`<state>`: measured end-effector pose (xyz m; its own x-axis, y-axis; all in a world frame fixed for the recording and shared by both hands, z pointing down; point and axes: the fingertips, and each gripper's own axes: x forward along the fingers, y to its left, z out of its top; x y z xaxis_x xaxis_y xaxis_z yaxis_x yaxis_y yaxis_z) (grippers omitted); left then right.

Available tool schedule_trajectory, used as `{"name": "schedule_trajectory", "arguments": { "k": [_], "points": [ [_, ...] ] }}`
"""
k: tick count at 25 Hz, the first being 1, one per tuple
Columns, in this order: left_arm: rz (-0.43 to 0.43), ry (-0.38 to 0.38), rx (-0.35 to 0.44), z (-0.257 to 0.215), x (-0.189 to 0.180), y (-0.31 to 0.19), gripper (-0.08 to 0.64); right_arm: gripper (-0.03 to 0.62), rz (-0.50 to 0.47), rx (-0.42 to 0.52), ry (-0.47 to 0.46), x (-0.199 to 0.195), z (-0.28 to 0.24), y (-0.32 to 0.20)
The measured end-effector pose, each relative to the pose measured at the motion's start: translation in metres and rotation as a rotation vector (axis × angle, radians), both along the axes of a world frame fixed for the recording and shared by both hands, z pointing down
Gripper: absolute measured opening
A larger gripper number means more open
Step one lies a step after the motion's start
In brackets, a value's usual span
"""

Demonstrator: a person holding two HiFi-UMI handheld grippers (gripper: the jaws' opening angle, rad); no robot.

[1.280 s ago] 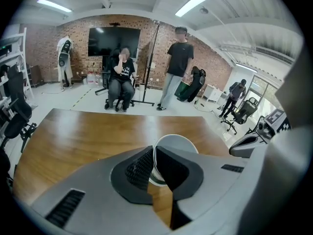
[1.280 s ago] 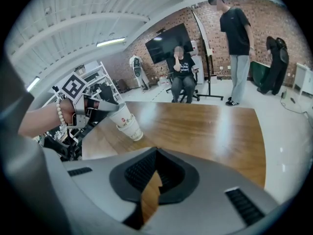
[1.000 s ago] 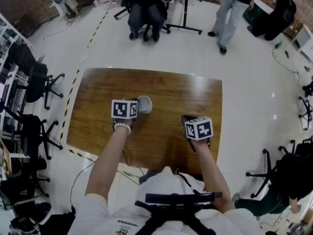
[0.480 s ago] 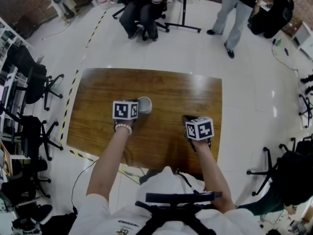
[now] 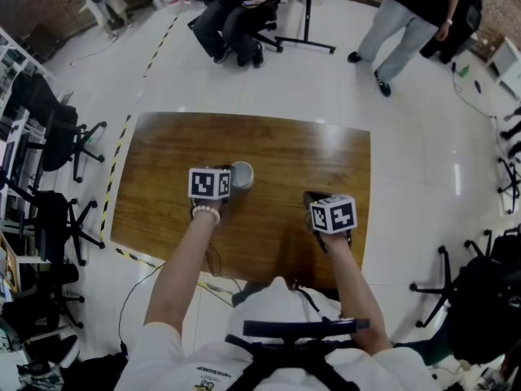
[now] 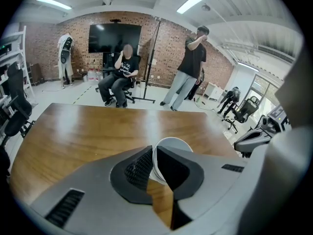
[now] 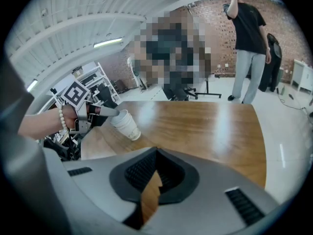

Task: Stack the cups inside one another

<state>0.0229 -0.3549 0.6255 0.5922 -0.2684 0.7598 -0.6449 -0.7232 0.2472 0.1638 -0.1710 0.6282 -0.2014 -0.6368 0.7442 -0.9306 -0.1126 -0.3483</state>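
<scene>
A white paper cup (image 5: pixel 242 174) stands near the middle of the brown table (image 5: pixel 277 149). My left gripper (image 5: pixel 227 179) is shut on its near rim. In the left gripper view the cup's wall (image 6: pixel 172 142) sits pinched between the two dark pads, at the left gripper (image 6: pixel 152 153). The right gripper view shows the cup (image 7: pixel 127 125) from the side, leaning a little, with the left gripper (image 7: pixel 105 112) clamped on its lip. I cannot tell whether more cups are nested inside it. My right gripper (image 5: pixel 313 199) is shut on nothing, over the table's near right part, apart from the cup; its jaws (image 7: pixel 156 153) meet.
Office chairs (image 5: pixel 57 137) stand to the left of the table. A seated person (image 5: pixel 238 10) and a standing person (image 5: pixel 411 19) are beyond the far edge. Black and yellow tape (image 5: pixel 114 177) runs on the floor along the table's left side.
Both grippers and the cup stay where they were. The standing person at the back has stepped a little to the right.
</scene>
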Motion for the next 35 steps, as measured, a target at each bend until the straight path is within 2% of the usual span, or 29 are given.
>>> {"name": "schedule_trajectory", "arguments": {
  "k": [1,2,7,14,16,17,18,20,24,27,31,35],
  "points": [
    [0.0,0.0,0.001,0.0,0.0,0.0,0.039,0.001,0.0,0.0,0.0,0.0,0.0,0.0],
    [-0.002,0.0,0.003,0.001,0.001,-0.001,0.08,0.0,0.0,0.0,-0.001,0.0,0.0,0.0],
    [-0.037,0.02,0.027,-0.007,-0.003,-0.005,0.106,0.0,-0.001,0.004,-0.002,0.002,0.001,-0.001],
    [-0.181,0.175,0.138,-0.06,-0.022,0.008,0.104,0.002,-0.037,0.07,0.001,0.003,-0.008,0.002],
    [-0.226,0.198,0.168,-0.072,-0.033,0.019,0.091,0.002,-0.054,0.099,0.0,0.0,-0.015,0.002],
    [-0.246,0.199,0.183,-0.076,-0.04,0.026,0.073,0.002,-0.058,0.113,-0.007,-0.002,-0.018,0.002],
    [-0.265,0.198,0.194,-0.078,-0.046,0.034,0.012,0.002,-0.061,0.124,-0.016,-0.003,-0.019,0.004],
    [-0.299,0.197,0.197,-0.077,-0.052,0.054,0.001,0.0,-0.068,0.143,-0.03,-0.001,-0.023,0.008],
    [-0.362,0.205,0.183,-0.078,-0.054,0.097,0.0,0.0,-0.096,0.183,-0.061,0.011,-0.038,0.016],
    [-0.377,0.22,0.176,-0.081,-0.047,0.135,0.0,0.0,-0.12,0.231,-0.078,0.015,-0.05,0.027],
    [-0.377,0.195,0.243,-0.092,-0.035,0.182,0.0,0.0,-0.174,0.324,-0.074,0.016,-0.075,0.039],
    [-0.456,0.186,0.289,-0.097,-0.036,0.217,0.0,0.0,-0.257,0.382,-0.086,0.01,-0.094,0.048]
  ]
}}
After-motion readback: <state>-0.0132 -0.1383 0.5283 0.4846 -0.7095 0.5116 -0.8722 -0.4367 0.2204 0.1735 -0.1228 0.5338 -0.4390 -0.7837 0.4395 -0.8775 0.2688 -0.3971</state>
